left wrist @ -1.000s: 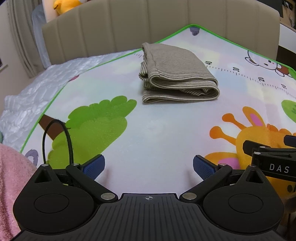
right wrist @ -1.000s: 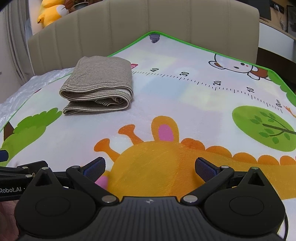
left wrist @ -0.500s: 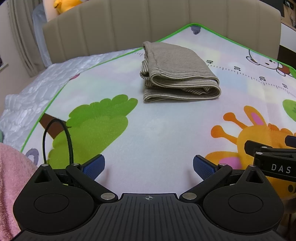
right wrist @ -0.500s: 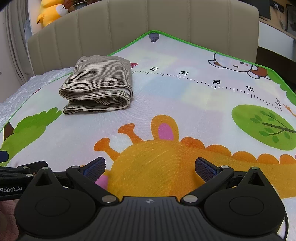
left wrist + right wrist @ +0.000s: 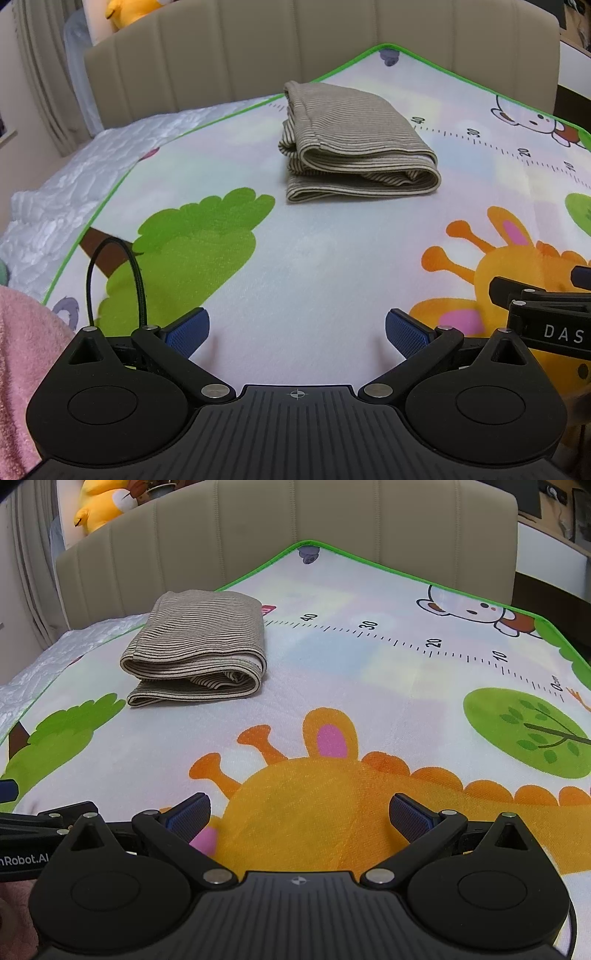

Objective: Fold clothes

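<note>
A beige striped garment [image 5: 354, 147] lies folded in a thick stack on the cartoon play mat [image 5: 295, 251], well ahead of both grippers; the right wrist view has the same garment [image 5: 199, 653] at upper left. My left gripper [image 5: 297, 330] is open, blue pads wide apart, nothing between them, low over the mat near its front. My right gripper [image 5: 299, 812] is open too and empty, hovering over the orange giraffe print. Each gripper's side shows at the other view's edge.
The mat covers a bed with a beige padded headboard [image 5: 332, 48] behind it. White quilted bedding [image 5: 74, 184] lies left of the mat. A pink fluffy fabric [image 5: 18, 369] sits at the near left. A yellow plush toy [image 5: 99, 506] rests beyond the headboard.
Both grippers stay open and almost still; the view has crept very slightly, with the folded garment sitting a touch lower in the left wrist view.
</note>
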`<action>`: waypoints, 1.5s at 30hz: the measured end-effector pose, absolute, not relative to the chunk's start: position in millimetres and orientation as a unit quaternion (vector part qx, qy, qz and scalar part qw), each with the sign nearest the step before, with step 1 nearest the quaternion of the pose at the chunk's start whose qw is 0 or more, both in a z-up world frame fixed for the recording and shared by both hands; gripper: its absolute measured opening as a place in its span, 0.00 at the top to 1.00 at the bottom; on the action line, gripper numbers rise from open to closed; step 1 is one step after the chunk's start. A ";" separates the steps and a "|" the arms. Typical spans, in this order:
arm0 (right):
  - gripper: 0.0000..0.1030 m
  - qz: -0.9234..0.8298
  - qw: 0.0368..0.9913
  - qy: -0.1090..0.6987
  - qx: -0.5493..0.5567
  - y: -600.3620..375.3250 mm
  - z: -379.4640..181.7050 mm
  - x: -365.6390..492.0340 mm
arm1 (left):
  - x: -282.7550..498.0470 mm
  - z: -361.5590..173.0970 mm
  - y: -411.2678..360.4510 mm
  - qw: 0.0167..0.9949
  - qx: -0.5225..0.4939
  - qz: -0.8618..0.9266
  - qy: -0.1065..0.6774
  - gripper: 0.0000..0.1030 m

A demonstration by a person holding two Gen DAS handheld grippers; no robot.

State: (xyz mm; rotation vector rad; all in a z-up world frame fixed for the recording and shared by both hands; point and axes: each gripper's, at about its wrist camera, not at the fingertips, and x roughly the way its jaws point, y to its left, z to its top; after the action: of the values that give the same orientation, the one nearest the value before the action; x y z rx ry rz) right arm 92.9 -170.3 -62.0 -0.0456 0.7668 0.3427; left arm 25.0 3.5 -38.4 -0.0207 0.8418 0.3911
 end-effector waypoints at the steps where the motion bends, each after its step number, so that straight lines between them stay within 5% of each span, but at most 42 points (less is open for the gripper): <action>1: 0.00 0.166 0.913 0.372 -0.023 -170.1 -62.0 92.7 | 25.1 -38.5 3.6 0.894 -0.010 0.189 0.406 0.00; 45: 0.00 0.166 0.912 0.375 -0.026 -168.3 -61.5 90.5 | 23.9 -36.1 7.6 0.890 -0.027 0.192 0.413 0.00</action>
State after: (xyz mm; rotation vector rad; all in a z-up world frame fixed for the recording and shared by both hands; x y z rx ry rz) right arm 90.5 -168.3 -61.5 -0.0535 0.7726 0.3417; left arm 23.9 7.6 -36.1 -0.0564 0.8585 0.3996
